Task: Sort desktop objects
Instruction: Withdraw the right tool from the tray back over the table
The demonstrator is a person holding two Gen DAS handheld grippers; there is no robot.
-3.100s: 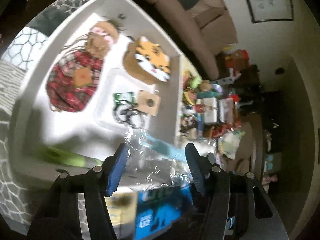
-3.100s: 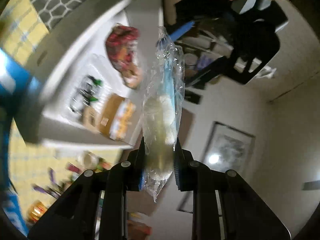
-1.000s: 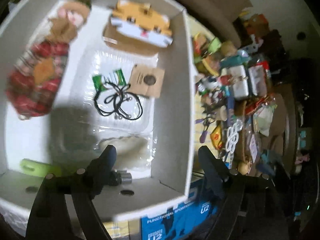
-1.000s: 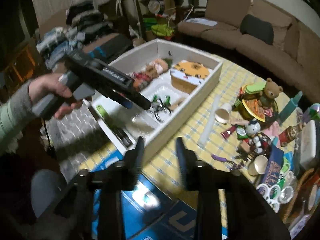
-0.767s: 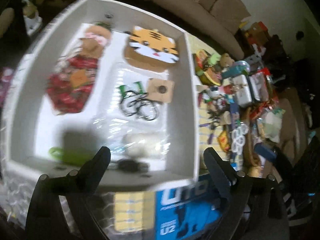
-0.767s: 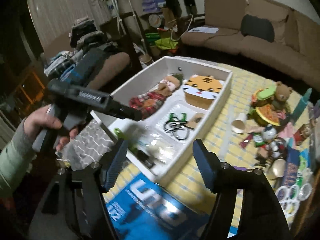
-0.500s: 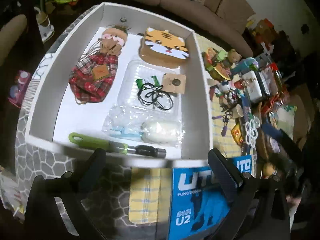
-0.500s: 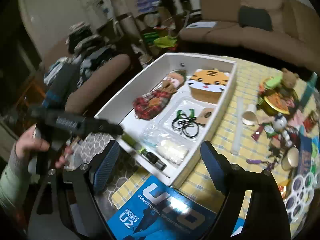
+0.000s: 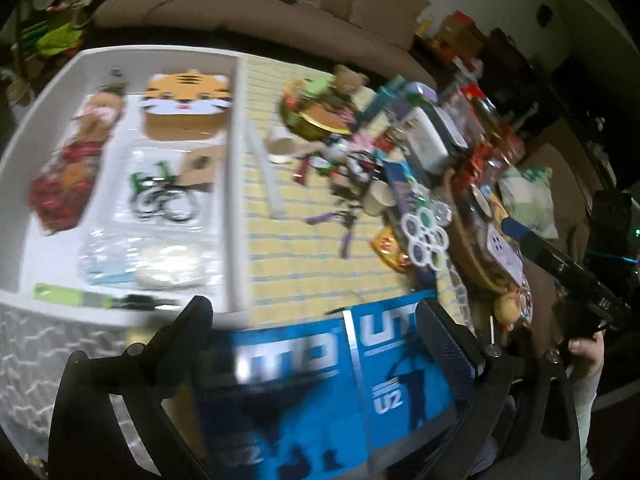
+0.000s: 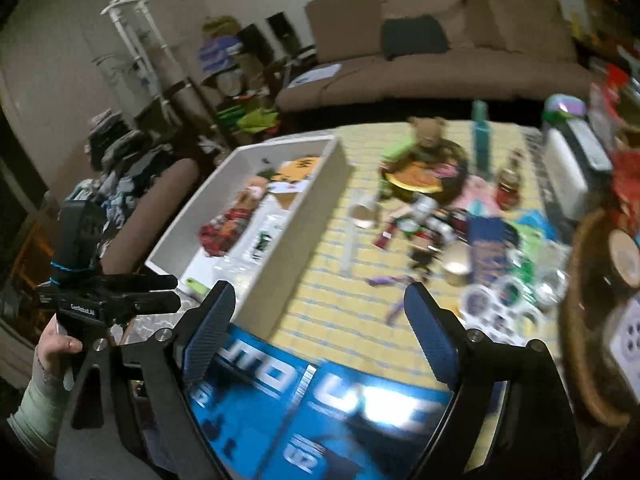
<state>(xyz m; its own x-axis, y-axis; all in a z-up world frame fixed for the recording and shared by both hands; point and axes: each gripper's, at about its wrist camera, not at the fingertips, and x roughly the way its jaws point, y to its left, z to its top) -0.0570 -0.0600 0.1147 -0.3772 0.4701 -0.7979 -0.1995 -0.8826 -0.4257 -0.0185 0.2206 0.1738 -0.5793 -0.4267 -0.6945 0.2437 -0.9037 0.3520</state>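
Both claws hang empty and spread wide above a cluttered bench, the left claw (image 9: 312, 320) over the near edge where blue boxes (image 9: 344, 392) lie, the right claw (image 10: 316, 316) facing the loose clutter. The white sorting tray (image 9: 236, 184) stands on the bench's left side and already holds a plaid doll (image 9: 68, 172), a tiger-face box (image 9: 188, 100), a clear pack of black rings (image 9: 164, 196), a plastic-wrapped brush (image 9: 148, 264) and a green-handled tool (image 9: 80, 298). Unsorted things crowd the yellow checked cloth (image 9: 304, 268) to the right of the tray: a white stick (image 9: 266, 172) lying just beside the tray wall, a paper cup (image 9: 282, 146), purple clips (image 9: 344, 220), a sheet of white rings (image 9: 426, 232) and a bear toy on a round tin (image 9: 320, 116). The step in hand looks like choosing the next piece. A sensible pick is something that lies apart from the heap, such as the stick or the cup, taken by the right claw, which stands nearer that side. The approach should come from above with the jaws astride the narrow dimension, closing gently since the cup would crush. Motion blur hides fine detail, so slowing before descent would help. The tray's free room appears to lie along its right wall.
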